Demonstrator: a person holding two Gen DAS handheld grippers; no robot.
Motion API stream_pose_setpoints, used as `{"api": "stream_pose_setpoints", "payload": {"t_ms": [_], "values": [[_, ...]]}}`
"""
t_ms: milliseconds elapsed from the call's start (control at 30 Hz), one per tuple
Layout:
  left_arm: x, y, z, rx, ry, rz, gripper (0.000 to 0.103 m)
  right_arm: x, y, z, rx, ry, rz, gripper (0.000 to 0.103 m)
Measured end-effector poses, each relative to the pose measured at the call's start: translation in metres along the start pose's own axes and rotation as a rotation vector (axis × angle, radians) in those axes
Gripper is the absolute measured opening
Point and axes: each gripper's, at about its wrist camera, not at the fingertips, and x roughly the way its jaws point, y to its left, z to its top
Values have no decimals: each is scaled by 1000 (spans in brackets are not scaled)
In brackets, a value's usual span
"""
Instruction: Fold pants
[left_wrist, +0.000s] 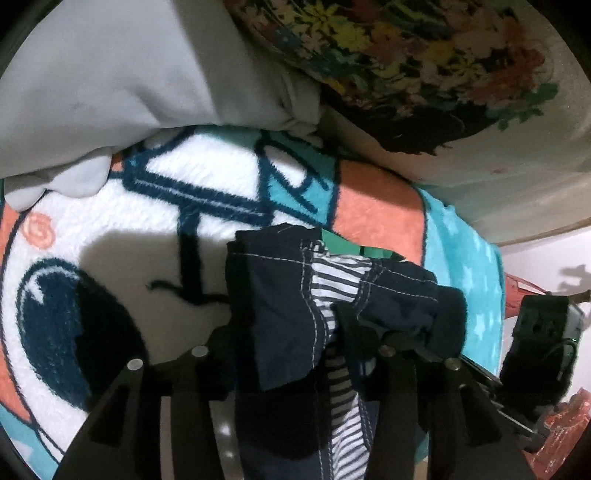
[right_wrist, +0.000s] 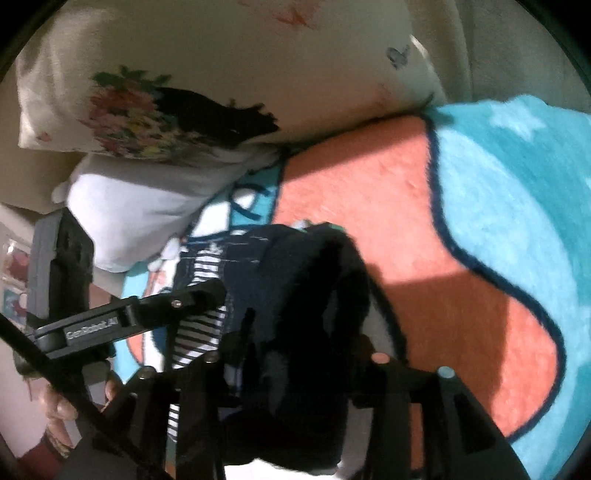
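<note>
Pants (left_wrist: 280, 295), soft, light and floppy, hang bunched at 6 o'clock, clamped by left gripper (left_wrist: 295, 332) and right gripper (right_wrist: 295, 350) along the hem, seemingly the firmest hold.

**Cloth and plastic surfaces**

The pants (left_wrist: 280, 295) are dark woven cloth with pale stitching and a striped lining. The blanket (left_wrist: 376, 206) below is fluffy, rough pile. The grey pillow (left_wrist: 122, 81) looks smooth and matt. The left gripper (left_wrist: 295, 339) is matt black plastic with shiny metal pins.

Left gripper (left_wrist: 295, 332): matte black linkage, silver pivot pins. Right gripper (right_wrist: 295, 354): same; "GenRobot.AI" lettering, thin black cable.
</note>
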Motion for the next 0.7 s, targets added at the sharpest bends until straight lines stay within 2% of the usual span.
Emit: {"api": "stream_pose_setpoints", "payload": {"t_ms": [133, 233, 300, 367, 467, 567, 700], "values": [[-30, 1, -5, 4, -45, -8, 46, -23, -6, -5, 58, -61, -5, 46], [-58, 1, -19, 6, -100, 6, 47, -58, -1, -13, 72, -174, -43, 47], [-66, 1, -28, 8, -110, -6, 47, -80, 6, -21, 68, -232, -27, 47], [-66, 0, -42, 9, -97, -18, 47, -85, 13, -27, 69, -227, 12, 44], [-49, 0, -59, 23, -52, -8, 47, -74, 20, -38, 52, -160, 74, 36], [-23, 4, -70, 23, 15, 8, 47, -51, 18, -44, 52, -110, 28, 36], [-18, 3, -72, 52, 10, 28, 52, -31, 4, -47, 60, -75, -75, 35]]}}
